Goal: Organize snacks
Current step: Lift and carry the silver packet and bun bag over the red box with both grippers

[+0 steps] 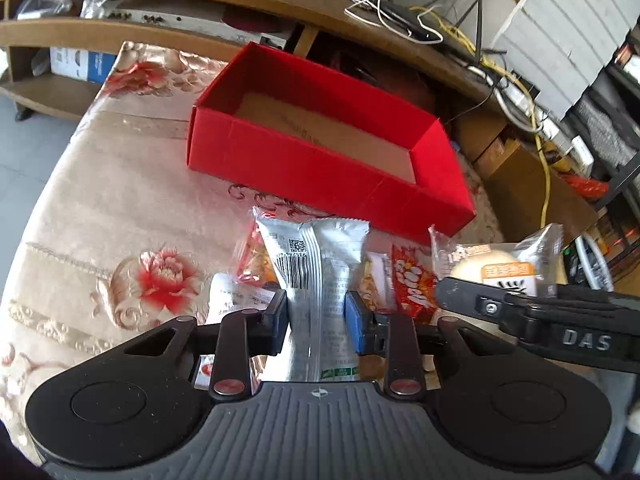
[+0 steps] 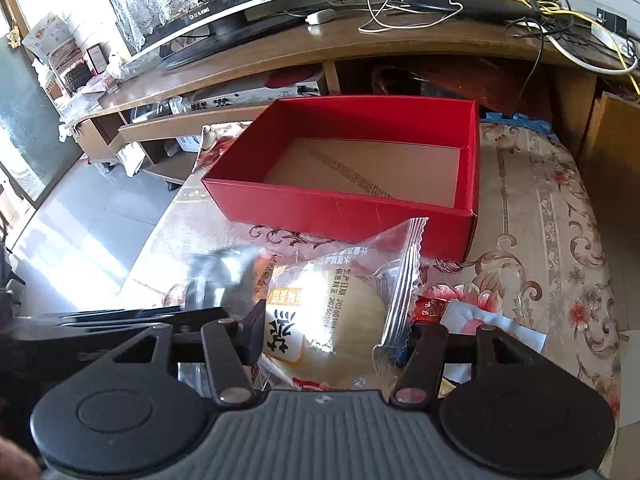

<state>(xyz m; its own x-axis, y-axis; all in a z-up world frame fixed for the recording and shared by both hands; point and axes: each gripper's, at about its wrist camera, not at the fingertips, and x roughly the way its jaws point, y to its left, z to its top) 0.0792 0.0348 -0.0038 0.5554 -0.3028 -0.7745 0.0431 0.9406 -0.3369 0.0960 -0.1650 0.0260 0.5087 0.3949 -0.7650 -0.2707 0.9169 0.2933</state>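
My left gripper (image 1: 318, 314) is shut on a silver snack packet (image 1: 316, 264) with a barcode, held just above the pile of snacks. My right gripper (image 2: 334, 330) is shut on a clear-wrapped pale bun (image 2: 340, 312) with an orange label; the same bun (image 1: 496, 270) shows at the right of the left wrist view, behind the right gripper's black finger. Ahead of both stands the open red box (image 1: 304, 160) (image 2: 340, 208), with only a brown cardboard floor showing inside. Loose packets lie under the grippers: a red one (image 1: 412, 284) and an orange one (image 1: 252, 256).
A floral cloth (image 1: 120, 208) (image 2: 540, 240) covers the table. Behind the box runs a wooden TV stand (image 2: 360, 40) with a tangle of cables (image 1: 420, 24). Cardboard boxes (image 1: 520, 176) sit at the right of the table, grey floor tiles (image 2: 80, 220) at the left.
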